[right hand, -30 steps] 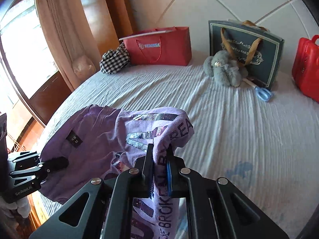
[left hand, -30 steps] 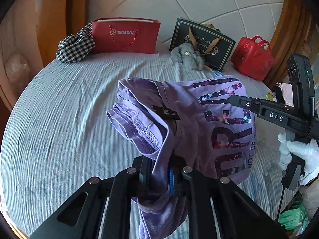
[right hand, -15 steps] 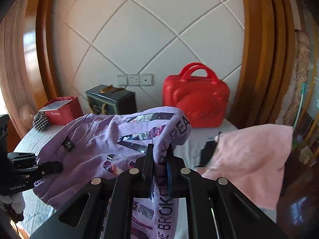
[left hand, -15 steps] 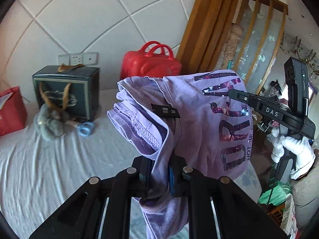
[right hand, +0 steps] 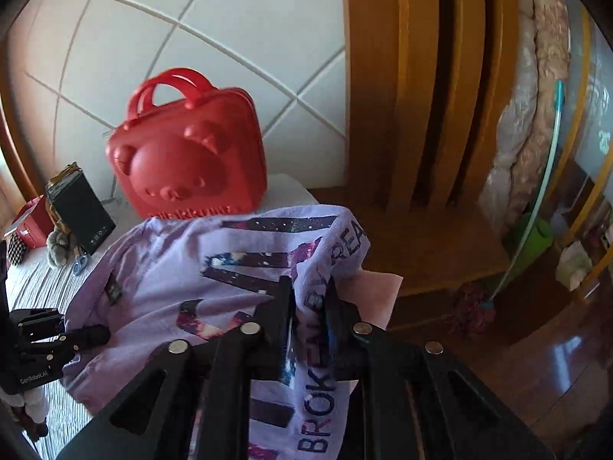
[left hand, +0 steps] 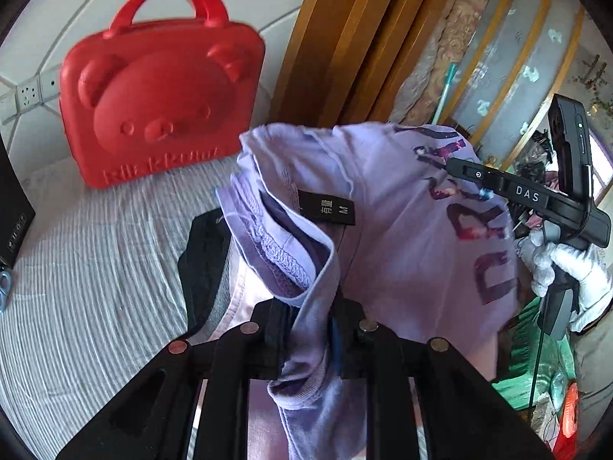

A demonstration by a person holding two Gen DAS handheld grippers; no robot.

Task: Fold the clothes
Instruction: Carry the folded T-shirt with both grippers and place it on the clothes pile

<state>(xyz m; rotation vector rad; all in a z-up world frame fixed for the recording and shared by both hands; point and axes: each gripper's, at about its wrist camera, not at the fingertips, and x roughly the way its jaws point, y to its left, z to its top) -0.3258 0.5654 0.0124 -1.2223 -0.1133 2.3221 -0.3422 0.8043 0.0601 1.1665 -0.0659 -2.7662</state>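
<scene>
A folded purple T-shirt (left hand: 402,230) with dark printed letters hangs between my two grippers, held above the bed. My left gripper (left hand: 310,329) is shut on its neck end, where a black size label shows. My right gripper (right hand: 308,299) is shut on the printed end of the shirt (right hand: 230,276). The right gripper also shows at the right of the left wrist view (left hand: 528,199); the left gripper shows at the left of the right wrist view (right hand: 49,341). Pink cloth (right hand: 379,295) and black cloth (left hand: 203,264) lie under the shirt.
A red bear-face case (left hand: 161,96) stands on the striped bed (left hand: 76,287) against the tiled wall. A dark gift bag (right hand: 80,211), a grey plush toy (right hand: 59,249) and blue scissors (right hand: 78,264) lie further left. Wooden frames (right hand: 429,76) and floor clutter are on the right.
Both grippers have swung right with the shirt still held, from the middle of the bed to the end by the red case, over the pink and black cloth.
</scene>
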